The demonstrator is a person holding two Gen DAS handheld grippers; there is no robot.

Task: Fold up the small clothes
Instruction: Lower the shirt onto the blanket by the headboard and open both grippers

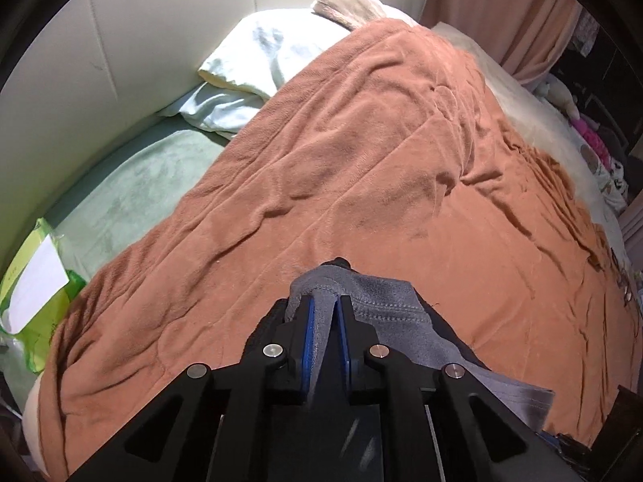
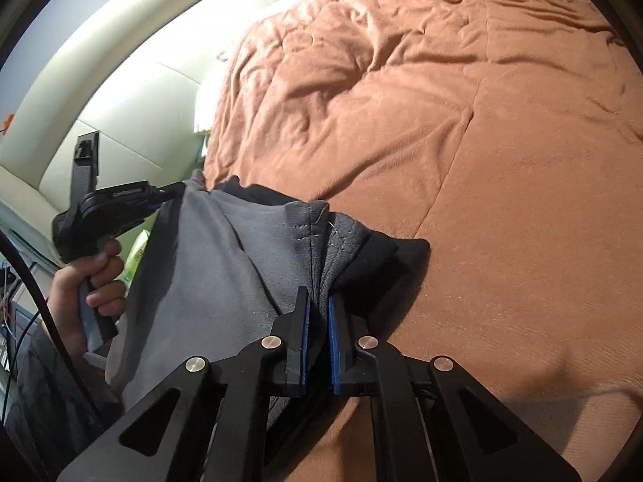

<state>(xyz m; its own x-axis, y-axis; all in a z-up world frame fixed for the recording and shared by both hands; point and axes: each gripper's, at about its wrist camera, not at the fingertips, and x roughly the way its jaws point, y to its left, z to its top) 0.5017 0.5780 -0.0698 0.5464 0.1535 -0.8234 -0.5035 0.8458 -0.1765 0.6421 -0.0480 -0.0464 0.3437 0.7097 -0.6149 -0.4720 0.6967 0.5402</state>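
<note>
A small grey garment with a black lining (image 2: 209, 265) hangs stretched between my two grippers just above the orange blanket (image 2: 502, 168). My right gripper (image 2: 319, 301) is shut on one stitched grey corner, the cloth pinched between its blue pads. In the left wrist view my left gripper (image 1: 325, 301) is shut on the other grey corner (image 1: 373, 293), with the cloth bunched over its fingertips. The right wrist view also shows the left gripper (image 2: 168, 195) from the side, held by a hand (image 2: 90, 281), gripping the garment's far top corner.
The orange blanket (image 1: 361, 160) covers most of the bed. A white pillow (image 1: 261, 64) and a green sheet (image 1: 132, 184) lie by the cream padded headboard (image 1: 120, 40). A green packet (image 1: 36, 293) sits at the left edge. Toys and clothes (image 1: 594, 140) line the far right.
</note>
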